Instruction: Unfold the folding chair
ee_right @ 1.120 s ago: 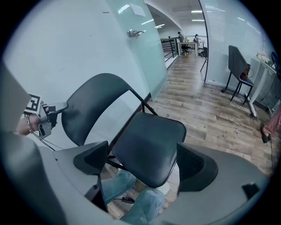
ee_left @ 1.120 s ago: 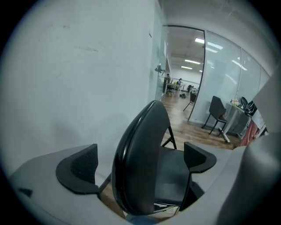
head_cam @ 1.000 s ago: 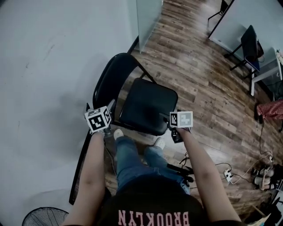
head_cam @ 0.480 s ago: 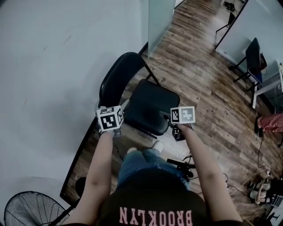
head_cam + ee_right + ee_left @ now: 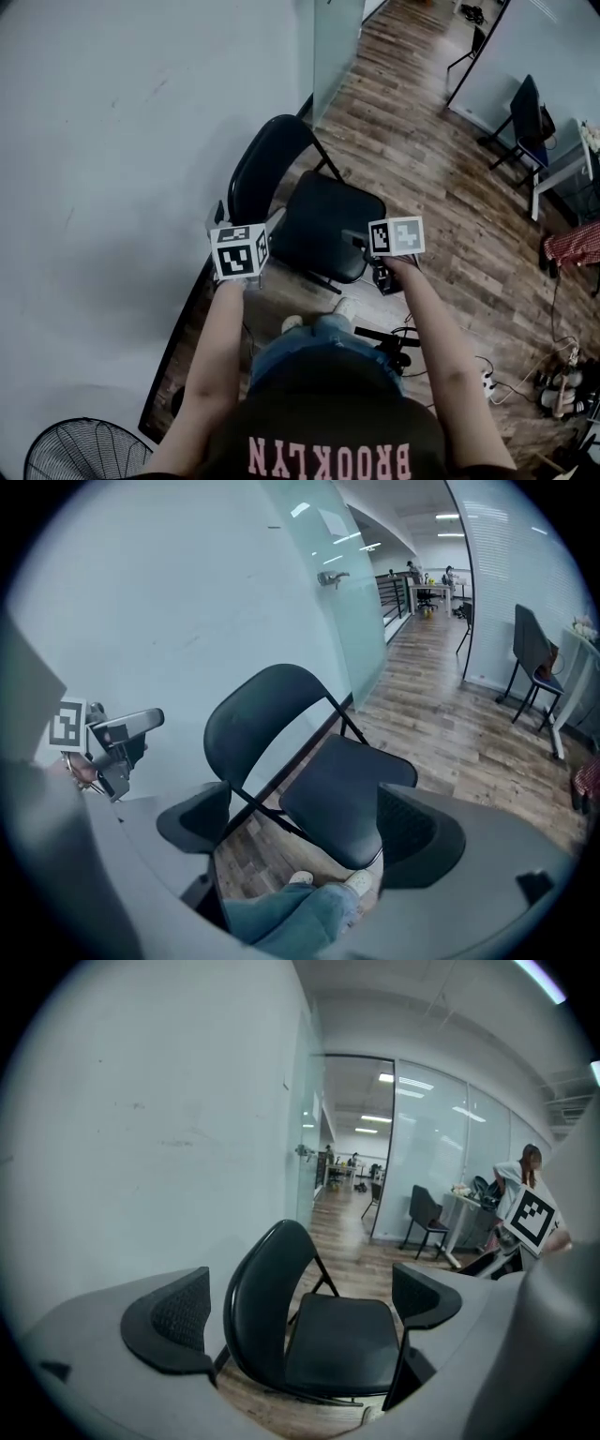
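Black and already opened out, the folding chair (image 5: 323, 230) stands on the wooden floor (image 5: 431, 178) close beside the pale wall (image 5: 112, 141). Its seat lies flat and its curved back is upright.

A second ago both grippers sat low at the front corners of the seat. Since then they have risen and drawn back toward the person, and the chair now lies clear of both. The seat has not shifted in that time, so the chair holds its shape without support.

The left gripper (image 5: 300, 1312) has its jaws spread wide with nothing between the pads; the chair shows through the gap, well beyond them. The right gripper (image 5: 305, 827) is released in the same way, and past its jaws are only the seat, the floor and the person's shoes (image 5: 361, 883).

For the task, this reads as the closing stage: the unfolding looks done and the hands are letting go. The legs seem fully spread, though the crossed frame under the seat is too dark to be sure it has seated all the way.
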`<state>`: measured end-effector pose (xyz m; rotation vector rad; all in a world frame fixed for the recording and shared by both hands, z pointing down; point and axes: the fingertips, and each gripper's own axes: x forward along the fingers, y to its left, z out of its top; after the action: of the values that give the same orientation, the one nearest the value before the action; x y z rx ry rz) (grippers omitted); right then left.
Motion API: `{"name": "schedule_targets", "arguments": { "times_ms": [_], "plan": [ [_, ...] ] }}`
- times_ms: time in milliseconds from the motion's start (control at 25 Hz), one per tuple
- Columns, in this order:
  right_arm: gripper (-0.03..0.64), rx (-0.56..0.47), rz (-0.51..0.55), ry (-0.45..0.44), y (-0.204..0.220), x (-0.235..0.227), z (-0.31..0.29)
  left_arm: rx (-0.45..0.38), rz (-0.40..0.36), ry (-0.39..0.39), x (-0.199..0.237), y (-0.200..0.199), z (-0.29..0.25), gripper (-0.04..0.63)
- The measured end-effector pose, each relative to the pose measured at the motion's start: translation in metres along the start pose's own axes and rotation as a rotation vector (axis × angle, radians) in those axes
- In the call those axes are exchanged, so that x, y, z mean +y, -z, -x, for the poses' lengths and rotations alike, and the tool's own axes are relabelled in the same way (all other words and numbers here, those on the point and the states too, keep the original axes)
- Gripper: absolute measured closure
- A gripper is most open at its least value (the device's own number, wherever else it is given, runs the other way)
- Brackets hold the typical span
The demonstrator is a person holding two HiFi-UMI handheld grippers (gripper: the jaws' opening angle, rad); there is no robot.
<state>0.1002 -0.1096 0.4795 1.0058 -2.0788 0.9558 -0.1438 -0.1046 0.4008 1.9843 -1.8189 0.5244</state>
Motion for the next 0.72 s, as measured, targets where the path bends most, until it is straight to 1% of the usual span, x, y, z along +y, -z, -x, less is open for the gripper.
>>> {"name": "schedule_targets", "arguments": {
  "times_ms": [120, 280, 400, 480, 560, 640, 720],
  "plan": [
    [0.147, -0.034, 0.0, 0.02, -0.012, 0.013, 0.023, -0.047, -0.002, 0.017, 0.005, -0.013, 0.017, 0.023],
    [0.149, -0.16, 0.007, 0.047, -0.034, 0.034, 0.064, -0.108, 0.003, 0.045, 0.009, -0.028, 0.04, 0.023],
    [0.149, -0.244, 0.015, 0.058, -0.038, 0.053, 0.088, -0.138, -0.006, 0.057, 0.013, -0.032, 0.054, 0.023],
    [0.153, -0.298, 0.026, 0.048, -0.035, 0.064, 0.095, -0.153, -0.014, 0.07, 0.014, -0.035, 0.061, 0.023],
    [0.166, -0.355, 0.046, 0.055, -0.032, 0.072, 0.104, -0.182, -0.019, 0.08, 0.013, -0.039, 0.071, 0.023],
    [0.189, -0.422, 0.07, 0.084, -0.034, 0.079, 0.117, -0.228, -0.022, 0.087, 0.014, -0.047, 0.082, 0.025],
    [0.204, -0.495, 0.089, 0.106, -0.039, 0.087, 0.131, -0.269, -0.045, 0.098, 0.014, -0.055, 0.091, 0.025]
  ]
}}
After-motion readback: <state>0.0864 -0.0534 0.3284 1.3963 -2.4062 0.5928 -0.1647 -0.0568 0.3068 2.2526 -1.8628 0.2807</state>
